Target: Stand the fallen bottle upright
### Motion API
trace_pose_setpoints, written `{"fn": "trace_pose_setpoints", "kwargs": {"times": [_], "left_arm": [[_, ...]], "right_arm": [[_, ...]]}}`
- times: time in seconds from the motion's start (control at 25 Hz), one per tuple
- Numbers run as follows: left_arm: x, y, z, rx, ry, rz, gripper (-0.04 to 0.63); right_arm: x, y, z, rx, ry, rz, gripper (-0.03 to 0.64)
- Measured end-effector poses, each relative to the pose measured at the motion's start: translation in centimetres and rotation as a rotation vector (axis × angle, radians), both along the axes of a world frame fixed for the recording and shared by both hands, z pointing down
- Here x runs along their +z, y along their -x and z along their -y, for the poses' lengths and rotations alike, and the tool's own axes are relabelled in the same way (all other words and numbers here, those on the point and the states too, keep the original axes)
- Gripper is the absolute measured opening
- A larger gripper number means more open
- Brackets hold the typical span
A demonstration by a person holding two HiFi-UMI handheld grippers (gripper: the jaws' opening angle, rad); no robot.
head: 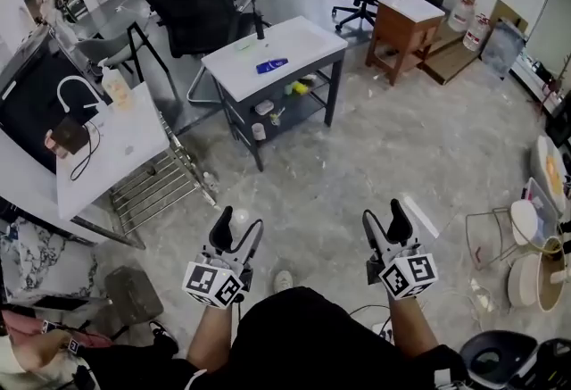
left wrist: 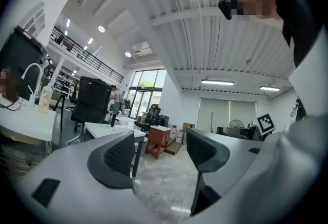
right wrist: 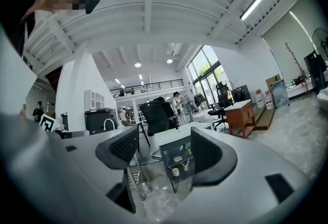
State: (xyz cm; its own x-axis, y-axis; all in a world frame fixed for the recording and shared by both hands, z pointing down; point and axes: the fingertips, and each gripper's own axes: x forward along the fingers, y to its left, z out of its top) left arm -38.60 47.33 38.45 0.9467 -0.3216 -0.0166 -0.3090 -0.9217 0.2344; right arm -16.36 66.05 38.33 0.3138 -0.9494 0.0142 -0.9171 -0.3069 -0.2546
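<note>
Released and empty, the left hand-held gripper (head: 237, 228) and right hand-held gripper (head: 385, 219) face the distant surface (head: 308, 38), where a careless nudge could roll the fallen bottle (head: 271, 66) off.

**Three Cameras, One Room Ahead**

The head view looked steeply down from above the person. The left gripper (head: 238, 225) and right gripper (head: 385, 217) sat near its bottom edge, and the white-topped, grey-framed table (head: 308, 38) lay well ahead. Each gripper view looked low and level along its own jaws. All three shared the brown wooden cabinet (head: 406, 27). The table behind the left gripper view's jaw was probably the same one.
</note>
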Motion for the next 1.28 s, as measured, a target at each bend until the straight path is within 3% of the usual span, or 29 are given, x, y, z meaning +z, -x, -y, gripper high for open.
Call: {"fn": "trace_pose_setpoints", "kwargs": {"times": [0.24, 0.56, 1.0, 1.28], "left_arm": [[0.2, -0.7, 5.3, 0.034, -0.004, -0.002, 0.314], [0.7, -1.9, 10.0, 0.02, 0.013, -0.006, 0.314], [1.0, -8.9, 15.4, -0.019, 0.052, -0.001, 0.314], [0.2, -16.7, 19.6, -0.005, -0.005, 0.026, 0.314]], "right_arm": [[-0.6, 0.9, 6.8, -0.061, -0.01, -0.016, 0.33], [0.7, 0.6, 11.4, -0.096, 0.033, -0.006, 0.328], [0.7, -8.5, 17.6, -0.101, 0.007, 0.016, 0.327], [0.8, -16.5, 23.0, -0.155, -0.013, -0.023, 0.325]]}}
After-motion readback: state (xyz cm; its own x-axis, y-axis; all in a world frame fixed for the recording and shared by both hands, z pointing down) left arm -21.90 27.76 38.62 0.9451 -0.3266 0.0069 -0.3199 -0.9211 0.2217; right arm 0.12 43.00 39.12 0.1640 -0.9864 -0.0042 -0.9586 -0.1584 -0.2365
